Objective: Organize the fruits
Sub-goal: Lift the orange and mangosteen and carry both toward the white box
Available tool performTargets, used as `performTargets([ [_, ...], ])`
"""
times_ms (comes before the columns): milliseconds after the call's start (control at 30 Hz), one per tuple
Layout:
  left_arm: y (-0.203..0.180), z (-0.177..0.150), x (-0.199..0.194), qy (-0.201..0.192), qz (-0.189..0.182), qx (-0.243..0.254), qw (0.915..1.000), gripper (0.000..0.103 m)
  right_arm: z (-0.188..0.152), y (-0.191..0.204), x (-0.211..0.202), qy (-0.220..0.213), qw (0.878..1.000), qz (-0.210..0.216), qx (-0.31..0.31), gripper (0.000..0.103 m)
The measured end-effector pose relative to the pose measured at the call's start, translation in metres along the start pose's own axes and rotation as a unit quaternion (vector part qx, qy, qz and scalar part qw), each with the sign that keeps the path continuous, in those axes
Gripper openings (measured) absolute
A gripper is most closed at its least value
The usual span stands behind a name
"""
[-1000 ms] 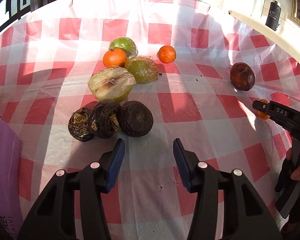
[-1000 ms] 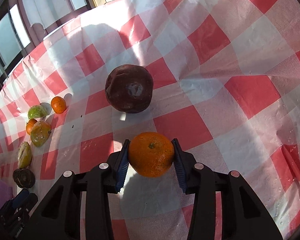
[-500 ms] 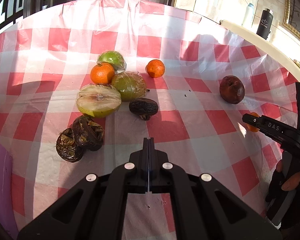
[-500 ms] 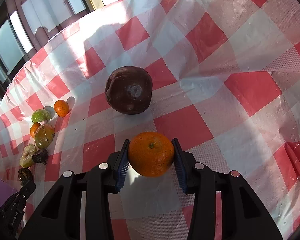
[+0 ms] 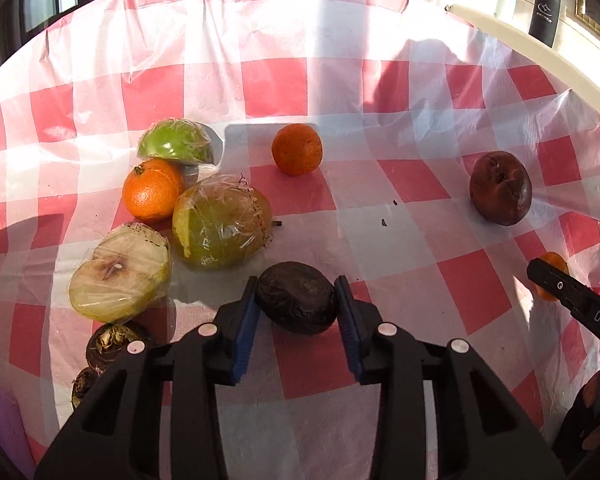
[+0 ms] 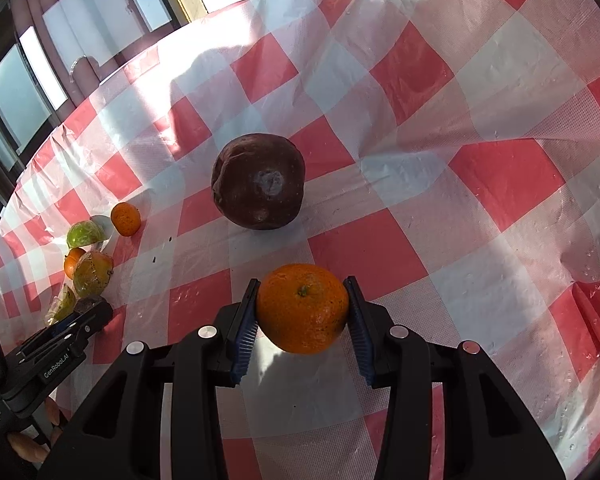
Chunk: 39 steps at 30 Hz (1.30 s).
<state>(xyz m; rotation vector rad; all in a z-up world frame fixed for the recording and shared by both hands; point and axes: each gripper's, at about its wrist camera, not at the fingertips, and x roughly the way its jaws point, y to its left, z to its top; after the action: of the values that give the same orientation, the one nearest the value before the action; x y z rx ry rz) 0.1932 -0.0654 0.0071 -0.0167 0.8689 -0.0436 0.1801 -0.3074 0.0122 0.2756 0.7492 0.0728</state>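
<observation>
My left gripper [image 5: 296,308] is shut on a dark wrinkled fruit [image 5: 296,298], just above the checked tablecloth [image 5: 400,264]. To its left lie a wrapped cut half [image 5: 120,276], a wrapped green-brown fruit [image 5: 220,222], an orange [image 5: 152,190] and a wrapped green half [image 5: 176,142]. A small orange [image 5: 297,149] sits apart behind them. My right gripper [image 6: 302,308] is shut on an orange [image 6: 302,300], held just short of a dark red fruit [image 6: 258,182]. That same dark red fruit [image 5: 500,188] shows at the right in the left wrist view.
Two more dark fruits [image 5: 114,340] lie at the lower left beside a purple object [image 5: 0,432]. The table's cream rim [image 5: 540,52] curves along the far right, with a black bottle [image 5: 544,14] beyond it. Windows line the far side.
My left gripper stood open behind three dark fruits, then showed shut and empty, and now grips one dark fruit further right. The right gripper kept still with its orange.
</observation>
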Motion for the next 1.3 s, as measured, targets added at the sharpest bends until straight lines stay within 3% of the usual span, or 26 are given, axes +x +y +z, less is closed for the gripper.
performTargets([
  [67,-0.005,-0.012,-0.013,-0.012,-0.007,0.005,0.9999,0.037,0.000,0.000,0.000,-0.001,1.000,-0.001,-0.002,0.042],
  [233,0.005,-0.039,-0.050,-0.048,-0.028,-0.043,0.9975,0.037,0.001,-0.004,0.002,0.000,1.000,0.013,0.008,0.042],
  [333,0.007,-0.049,-0.068,-0.064,-0.023,-0.048,0.9966,0.037,0.001,-0.008,0.002,-0.001,0.999,0.026,0.019,0.042],
  [567,0.013,-0.082,-0.105,-0.062,-0.036,-0.062,0.9954,0.037,-0.001,-0.014,0.003,-0.002,0.997,0.064,0.042,0.041],
  [700,0.011,-0.101,-0.136,-0.077,-0.037,-0.055,0.9948,0.037,-0.006,-0.012,-0.014,-0.036,0.994,0.096,0.036,0.041],
  [867,0.016,-0.124,-0.187,-0.107,-0.025,-0.028,0.9936,0.037,-0.044,0.011,-0.047,-0.037,0.993,0.102,0.035,0.042],
  [1067,0.037,-0.144,-0.248,-0.143,-0.034,-0.039,0.9884,0.037,-0.110,0.065,-0.096,-0.051,0.989,0.137,-0.003,0.042],
  [1300,0.063,-0.155,-0.317,-0.204,-0.006,-0.041,0.9781,0.037,-0.132,0.116,-0.123,-0.023,0.982,0.183,-0.034,0.042],
])
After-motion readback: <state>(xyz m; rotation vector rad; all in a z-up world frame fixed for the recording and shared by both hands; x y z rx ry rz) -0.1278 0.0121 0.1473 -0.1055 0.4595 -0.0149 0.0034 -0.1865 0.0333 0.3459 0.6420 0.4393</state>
